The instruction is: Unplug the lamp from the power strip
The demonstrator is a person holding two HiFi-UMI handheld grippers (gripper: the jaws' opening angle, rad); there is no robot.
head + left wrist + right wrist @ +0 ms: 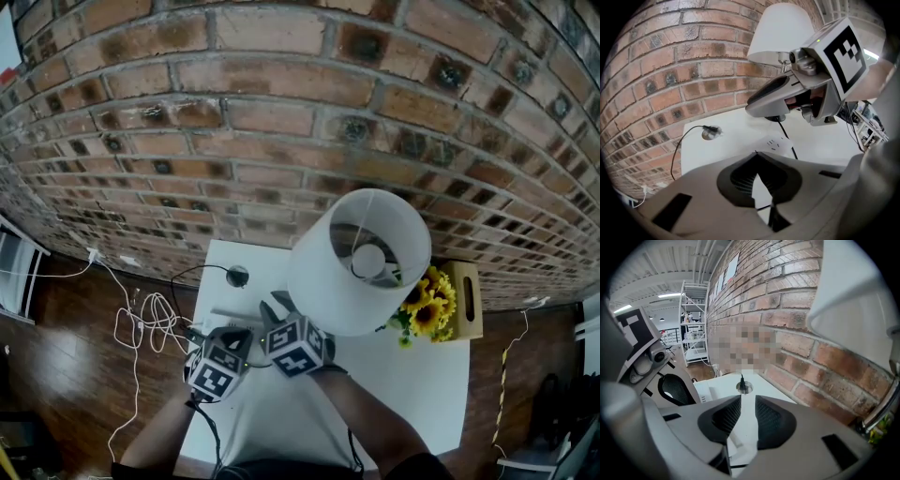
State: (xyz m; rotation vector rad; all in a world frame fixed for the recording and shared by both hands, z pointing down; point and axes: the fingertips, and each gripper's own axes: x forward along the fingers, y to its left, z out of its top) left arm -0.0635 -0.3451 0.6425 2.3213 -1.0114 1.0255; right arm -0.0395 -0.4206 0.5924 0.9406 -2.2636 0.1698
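Observation:
The lamp point(356, 262) with a white shade stands on the white table point(412, 384). Its black cord point(787, 139) runs from the base past the white power strip point(776, 144). In the left gripper view my left gripper point(757, 154) has its tips together just short of the strip, with nothing gripped. Beside it, my right gripper point(747, 399) stands open over the table. A white piece point(736, 442) lies low between its jaws, and the pads do not press on it. In the head view both grippers, left point(199, 335) and right point(272, 305), sit at the power strip point(232, 321).
A cable hole point(237, 276) with a black cord sits near the table's back edge by the brick wall point(281, 112). A wooden box of sunflowers point(436, 305) stands right of the lamp. White cables point(141, 328) lie on the wooden floor at the left.

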